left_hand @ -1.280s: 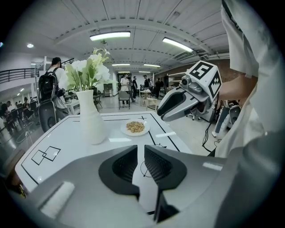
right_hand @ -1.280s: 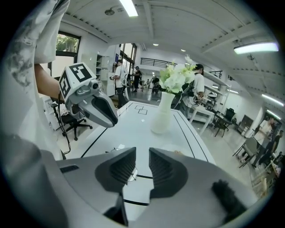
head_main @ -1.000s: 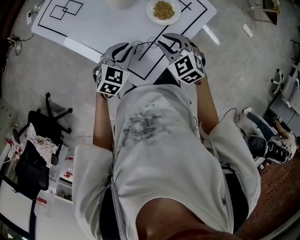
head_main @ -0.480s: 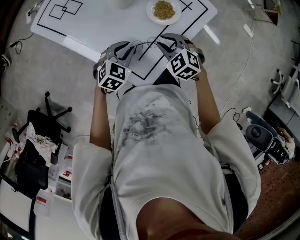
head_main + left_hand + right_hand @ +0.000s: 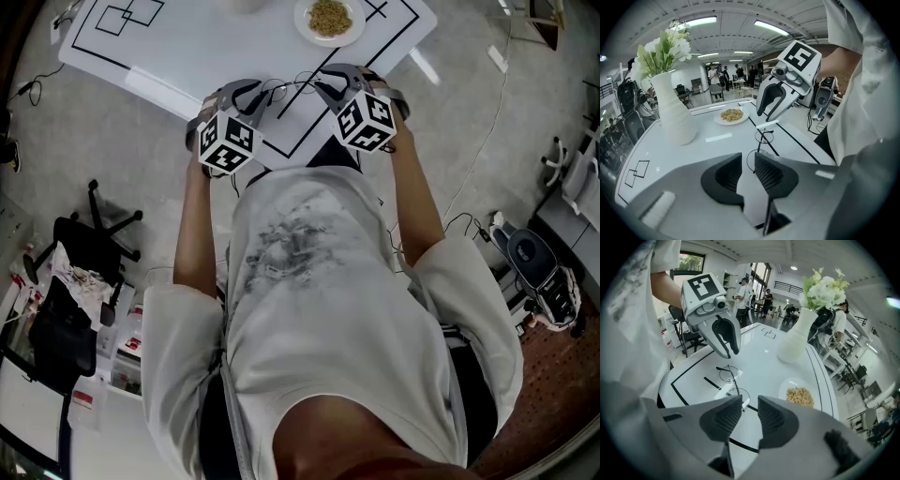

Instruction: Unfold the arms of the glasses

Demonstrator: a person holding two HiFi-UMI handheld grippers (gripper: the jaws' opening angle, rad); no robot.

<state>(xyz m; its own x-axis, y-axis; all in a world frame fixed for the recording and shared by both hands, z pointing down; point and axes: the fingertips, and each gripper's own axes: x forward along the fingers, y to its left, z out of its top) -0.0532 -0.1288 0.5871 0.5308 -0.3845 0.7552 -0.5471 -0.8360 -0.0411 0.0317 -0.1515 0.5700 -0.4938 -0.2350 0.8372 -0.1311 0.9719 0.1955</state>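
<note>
Table point(image 5: 764, 363) holds glasses point(image 5: 728, 374), clear only from the grippers; left claw point(image 5: 748, 172) and right claw point(image 5: 750, 416) gape empty.

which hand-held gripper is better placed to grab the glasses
Probably left. Both are open and empty, but the near lens of the glasses lines up with the gap of the left hand-held gripper and sits slightly off that of the right hand-held gripper.

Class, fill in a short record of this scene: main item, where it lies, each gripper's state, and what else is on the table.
Main item: glasses
Place: on the white table, near the person's edge
Left gripper: open, empty, aimed at the glasses
Right gripper: open, empty, aimed at the glasses
Also on table: vase of flowers; plate of food
</note>
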